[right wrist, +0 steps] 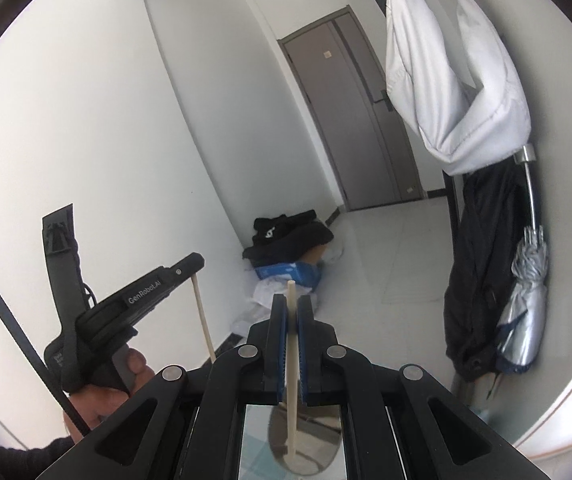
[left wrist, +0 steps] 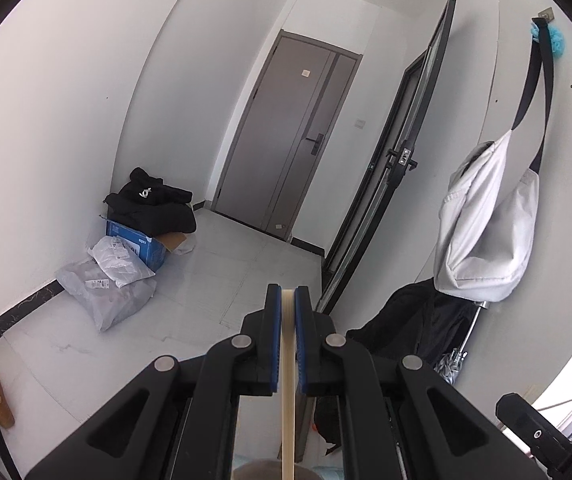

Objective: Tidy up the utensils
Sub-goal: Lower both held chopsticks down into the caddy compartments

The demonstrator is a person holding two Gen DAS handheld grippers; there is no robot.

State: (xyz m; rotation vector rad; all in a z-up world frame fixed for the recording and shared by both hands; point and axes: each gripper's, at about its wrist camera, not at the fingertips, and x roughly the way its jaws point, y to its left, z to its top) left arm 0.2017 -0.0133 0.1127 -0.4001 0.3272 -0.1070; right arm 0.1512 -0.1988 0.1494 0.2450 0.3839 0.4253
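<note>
one pale chopstick [left wrist: 288, 360] clamped upright in left claw [left wrist: 288, 296], second chopstick [right wrist: 292, 360] clamped in right claw [right wrist: 292, 304], both raised above floor [left wrist: 213, 280]. grey door [left wrist: 286, 140] ahead, white bag [left wrist: 482, 224] hanging right.

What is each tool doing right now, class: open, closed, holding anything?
Left tool: closed on a pale chopstick.
Right tool: closed on another pale chopstick.
</note>
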